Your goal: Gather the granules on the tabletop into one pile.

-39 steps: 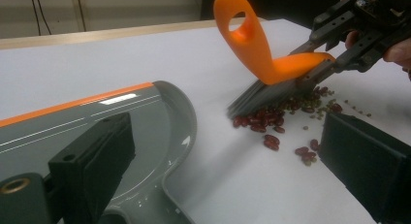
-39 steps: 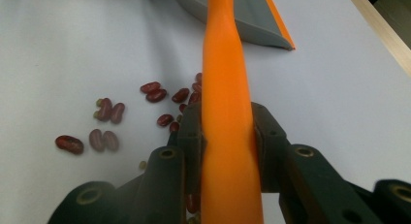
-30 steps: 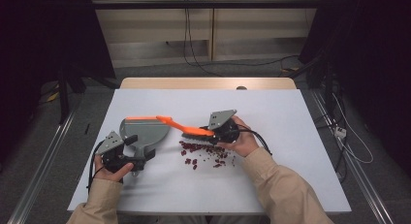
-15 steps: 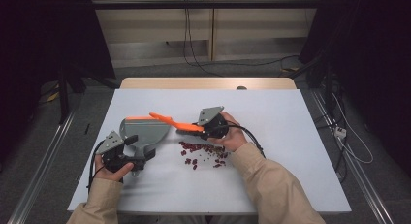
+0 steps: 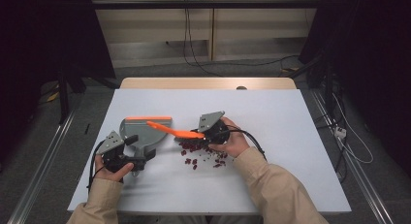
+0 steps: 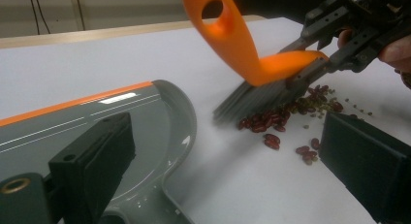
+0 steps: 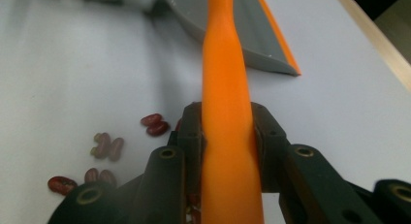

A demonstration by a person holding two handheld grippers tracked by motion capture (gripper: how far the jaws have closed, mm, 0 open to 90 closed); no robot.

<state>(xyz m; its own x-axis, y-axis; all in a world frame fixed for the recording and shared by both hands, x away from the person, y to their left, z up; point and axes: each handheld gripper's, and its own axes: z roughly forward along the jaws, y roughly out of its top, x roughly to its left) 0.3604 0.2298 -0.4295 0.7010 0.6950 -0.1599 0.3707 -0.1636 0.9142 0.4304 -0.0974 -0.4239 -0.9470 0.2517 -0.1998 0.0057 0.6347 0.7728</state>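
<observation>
Brush [image 5: 170,130], pinched in right tool [image 5: 206,132], swung toward dustpan [image 5: 140,132] held by left tool [image 5: 140,158]; hasty sweep risks scattering beans [image 5: 201,153] across surface [image 5: 291,136].

A white table [image 5: 291,117] stands amid floor cables [image 5: 194,54].

The high view looks forward and down over the white rectangular table [image 5: 291,136] from the person's side. The left gripper view sits low, close to the grey plastic dustpan [image 6: 121,122], facing the scattered dark red beans [image 6: 271,122]. The right gripper view looks along the orange-handled brush [image 7: 227,112] toward that dustpan.
</observation>
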